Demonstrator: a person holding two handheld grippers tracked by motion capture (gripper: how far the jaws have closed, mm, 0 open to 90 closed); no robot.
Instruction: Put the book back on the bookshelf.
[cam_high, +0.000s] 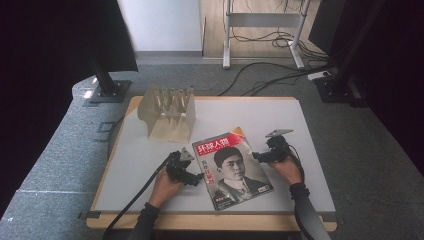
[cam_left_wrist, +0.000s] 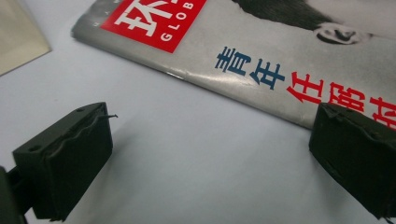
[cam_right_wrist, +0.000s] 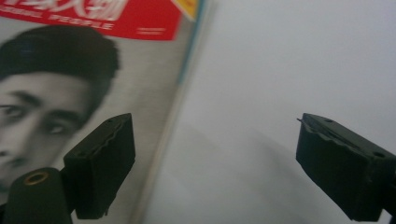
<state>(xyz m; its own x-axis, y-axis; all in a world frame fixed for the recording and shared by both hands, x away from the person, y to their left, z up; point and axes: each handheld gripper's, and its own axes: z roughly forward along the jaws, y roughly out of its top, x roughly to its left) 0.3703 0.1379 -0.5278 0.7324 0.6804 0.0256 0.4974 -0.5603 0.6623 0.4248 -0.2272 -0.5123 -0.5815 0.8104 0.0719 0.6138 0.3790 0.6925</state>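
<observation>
The worktop (cam_high: 150, 160) takes the stage, pale grey with a wooden rim, set on grey carpet. Up at 11 o'clock on it stands a beige slotted rack (cam_high: 169, 114), its dividers upright, well apart from everything else.

Just below centre lies the magazine (cam_high: 233, 169), flat on the worktop, cover up, tilted so its top leans toward 11 o'clock. Red title band along the top, a black-and-white portrait beneath it, and a strip of blue and red characters down the spine side.

Now the hands. At 9 o'clock of the magazine, the left gripper (cam_high: 200, 178) comes in low, pointing toward 3 o'clock at the spine edge. In the left gripper view its 2 fingers (cam_left_wrist: 70, 163) stand wide apart; one sits over bare worktop, the other overlaps the magazine's edge by the red characters, and nothing is pinched between them.

At 3 o'clock of the magazine, the right gripper (cam_high: 256, 156) points toward 9 o'clock at the open edge. In the right gripper view its 2 fingers (cam_right_wrist: 105, 163) are parted wide, one over the cover beside the portrait, the other over bare worktop, with the magazine's edge running between them. Whether they touch the paper, I cannot tell.
</observation>
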